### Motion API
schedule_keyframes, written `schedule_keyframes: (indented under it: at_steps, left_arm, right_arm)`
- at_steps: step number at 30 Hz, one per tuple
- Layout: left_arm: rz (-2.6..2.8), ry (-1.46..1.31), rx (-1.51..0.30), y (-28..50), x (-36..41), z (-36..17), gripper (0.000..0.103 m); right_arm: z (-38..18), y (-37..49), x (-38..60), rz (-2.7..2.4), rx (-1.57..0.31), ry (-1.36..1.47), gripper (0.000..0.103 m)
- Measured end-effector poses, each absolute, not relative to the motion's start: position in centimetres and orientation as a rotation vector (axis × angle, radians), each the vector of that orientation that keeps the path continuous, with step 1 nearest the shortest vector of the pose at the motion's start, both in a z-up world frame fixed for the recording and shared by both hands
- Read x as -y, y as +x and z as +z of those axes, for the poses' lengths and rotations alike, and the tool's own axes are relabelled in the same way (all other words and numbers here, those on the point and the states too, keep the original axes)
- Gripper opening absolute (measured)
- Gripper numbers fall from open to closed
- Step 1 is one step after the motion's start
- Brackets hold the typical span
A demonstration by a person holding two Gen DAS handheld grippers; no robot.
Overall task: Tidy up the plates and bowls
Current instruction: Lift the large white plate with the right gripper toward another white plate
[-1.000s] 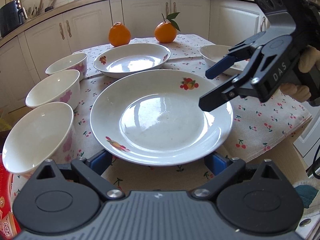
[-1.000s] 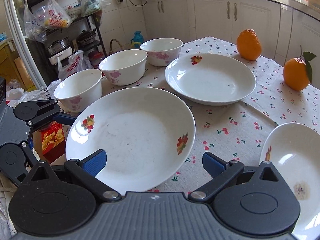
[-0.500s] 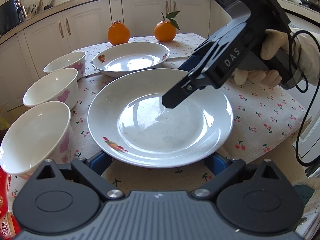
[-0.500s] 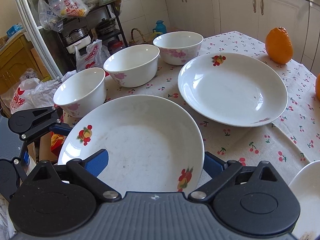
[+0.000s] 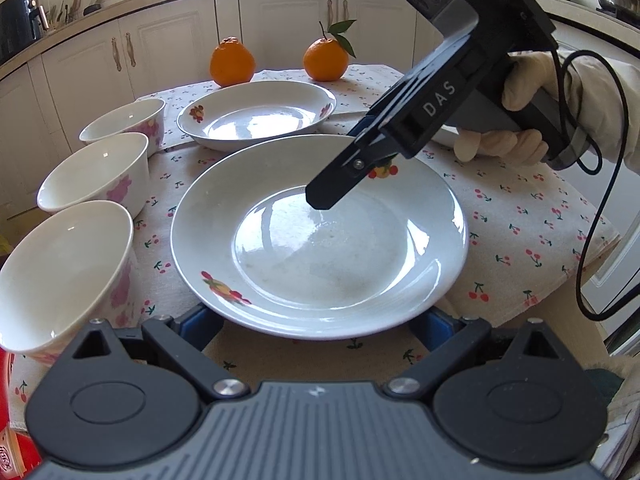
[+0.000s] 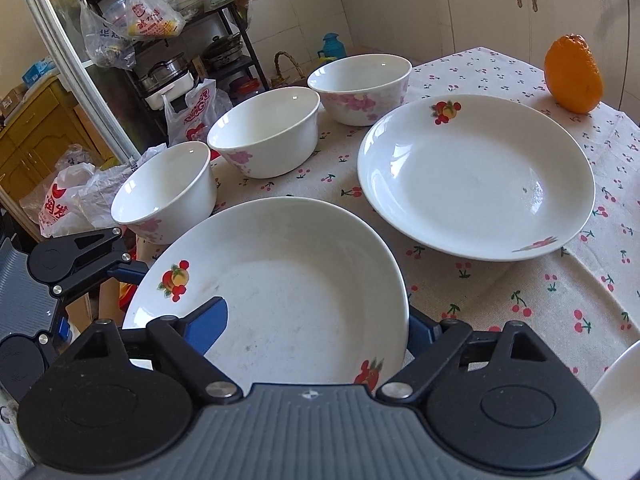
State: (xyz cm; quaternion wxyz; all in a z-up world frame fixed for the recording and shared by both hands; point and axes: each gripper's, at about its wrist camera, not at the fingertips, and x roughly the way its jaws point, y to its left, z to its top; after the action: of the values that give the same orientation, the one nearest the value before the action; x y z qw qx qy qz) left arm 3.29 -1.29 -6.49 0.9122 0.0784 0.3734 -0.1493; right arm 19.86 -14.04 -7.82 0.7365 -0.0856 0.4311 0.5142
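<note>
A large white plate (image 5: 320,240) with fruit prints lies at the table's near edge. My left gripper (image 5: 316,326) stands open, its blue pads showing on either side beneath the plate's near rim. My right gripper (image 6: 316,320) reaches in from the right and straddles the plate's (image 6: 280,280) rim. One blue pad is over the plate's inside and the other is outside the rim. Its jaws are closing and the pads are not pressing. A second plate (image 5: 256,114) lies behind. Three white bowls (image 5: 60,272) (image 5: 96,176) (image 5: 124,120) stand in a row on the left.
Two oranges (image 5: 232,62) (image 5: 326,60) sit at the far end of the cherry-print cloth (image 5: 520,220). A third plate (image 6: 616,400) lies at the right. A gloved hand (image 5: 512,120) holds the right gripper. Shelves and plastic bags (image 6: 132,20) stand beyond the bowls.
The right gripper has swung in from the right over the big plate, and its jaws have narrowed around the rim. The left gripper and the dishes have stayed put.
</note>
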Motion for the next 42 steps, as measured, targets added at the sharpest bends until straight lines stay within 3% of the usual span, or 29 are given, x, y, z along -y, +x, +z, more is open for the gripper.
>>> schedule_keyframes:
  at_steps: [42]
  left_arm:
    - [-0.446, 0.207, -0.748, 6.2, 3.8, -3.2, 0.097]
  right_arm:
    - [-4.3, 19.5, 19.4, 1.008, -0.85, -0.125, 0.094]
